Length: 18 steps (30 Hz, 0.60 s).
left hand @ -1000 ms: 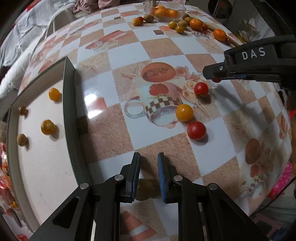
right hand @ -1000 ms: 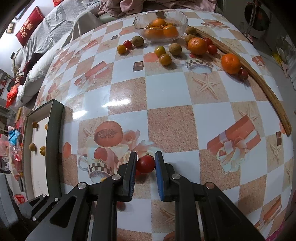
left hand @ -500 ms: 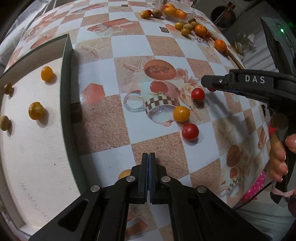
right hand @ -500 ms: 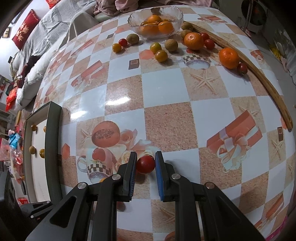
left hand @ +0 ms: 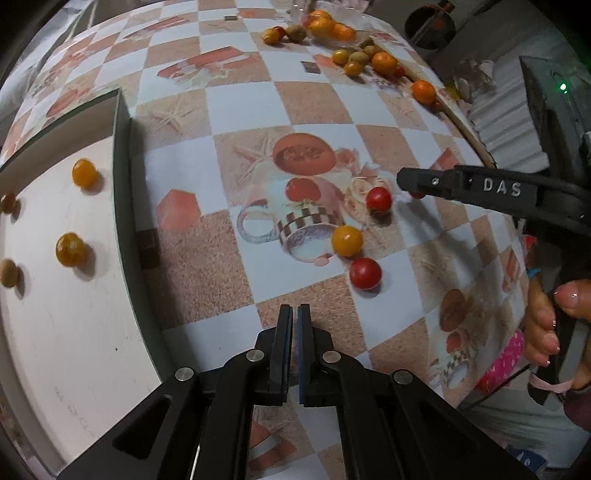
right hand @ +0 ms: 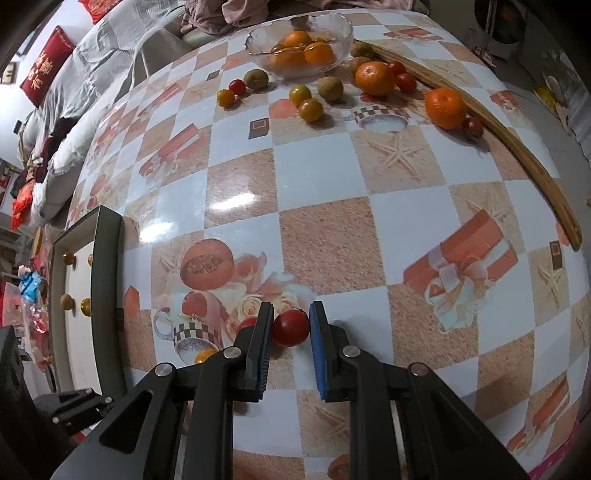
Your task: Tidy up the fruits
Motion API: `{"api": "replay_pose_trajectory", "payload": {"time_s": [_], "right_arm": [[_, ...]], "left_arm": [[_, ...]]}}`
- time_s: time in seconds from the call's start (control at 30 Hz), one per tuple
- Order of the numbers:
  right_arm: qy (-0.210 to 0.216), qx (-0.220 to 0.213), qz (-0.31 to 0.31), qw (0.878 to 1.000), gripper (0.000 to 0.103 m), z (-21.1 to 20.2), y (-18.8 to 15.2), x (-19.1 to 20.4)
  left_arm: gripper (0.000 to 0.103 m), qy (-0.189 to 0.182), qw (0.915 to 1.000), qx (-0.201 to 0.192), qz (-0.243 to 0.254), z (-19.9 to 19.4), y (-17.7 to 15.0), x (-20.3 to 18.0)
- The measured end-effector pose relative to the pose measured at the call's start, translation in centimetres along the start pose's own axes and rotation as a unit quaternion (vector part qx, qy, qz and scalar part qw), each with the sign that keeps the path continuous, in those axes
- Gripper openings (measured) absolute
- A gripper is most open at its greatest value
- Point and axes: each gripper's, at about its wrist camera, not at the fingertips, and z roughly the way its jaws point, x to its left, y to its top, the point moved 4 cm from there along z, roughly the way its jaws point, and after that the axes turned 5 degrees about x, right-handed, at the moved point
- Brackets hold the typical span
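My right gripper [right hand: 290,321] is shut on a red cherry tomato [right hand: 290,328], just above the patterned tablecloth. In the left wrist view that gripper [left hand: 406,182] reaches in from the right, held by a person's hand [left hand: 543,325]. My left gripper [left hand: 295,317] is shut with nothing between its pads. Ahead of it lie a red tomato [left hand: 365,273], a yellow tomato [left hand: 347,240] and another red tomato [left hand: 378,199]. To the left stands a white tray with a dark rim [left hand: 122,206], holding several small yellow and brown fruits [left hand: 70,249].
At the table's far side a glass bowl [right hand: 343,26] holds oranges. Around it lie two oranges [right hand: 375,78], kiwis [right hand: 330,88] and several small tomatoes [right hand: 311,110]. A wooden strip [right hand: 517,144] runs along the right edge. A bed with grey covers [right hand: 92,66] lies beyond.
My left gripper's jaws have closed empty; the yellowish fruit seen between and below them earlier is out of view. It shifted slightly away from the tray. The right gripper kept still with its tomato.
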Motion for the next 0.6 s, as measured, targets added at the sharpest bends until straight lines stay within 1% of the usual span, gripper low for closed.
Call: {"api": "replay_pose_trajectory", "payload": {"time_s": [0.1,0.2,0.3,0.4,0.53,0.6], "right_arm": [[0.001,0.001,0.003,1.0,0.022,0.0,-0.4,-0.3],[0.009,0.007,0.005,1.0,0.022,0.2,-0.8,-0.4],[0.017,0.008,0.005,1.0,0.022,0.2,-1.1,-0.4],[0.013,0.011,0.004,1.0,0.022,0.4,-1.4,-0.5],[0.009,0.016,0.012,1.0,0.022,0.8,-1.4,-1.0],[0.007,0.019,0.014,1.0,0.022,1.1,-1.4,-1.1]], "left_arm": [[0.001,-0.007,0.9999,0.006,0.005,0.1,0.3,-0.1],[0.001,-0.008,1.0,0.001,0.003,0.1,0.5,-0.2],[0.002,0.004,0.9998,0.001,0.02,0.3,0.7,-0.6],[0.002,0.009,0.9997,0.002,0.021,0.5,1.1,-0.6],[0.002,-0.01,0.9999,0.003,0.009,-0.2,1.7,0.1],[0.002,-0.013,0.9999,0.0,0.01,-0.8,2.1,0.4]]}}
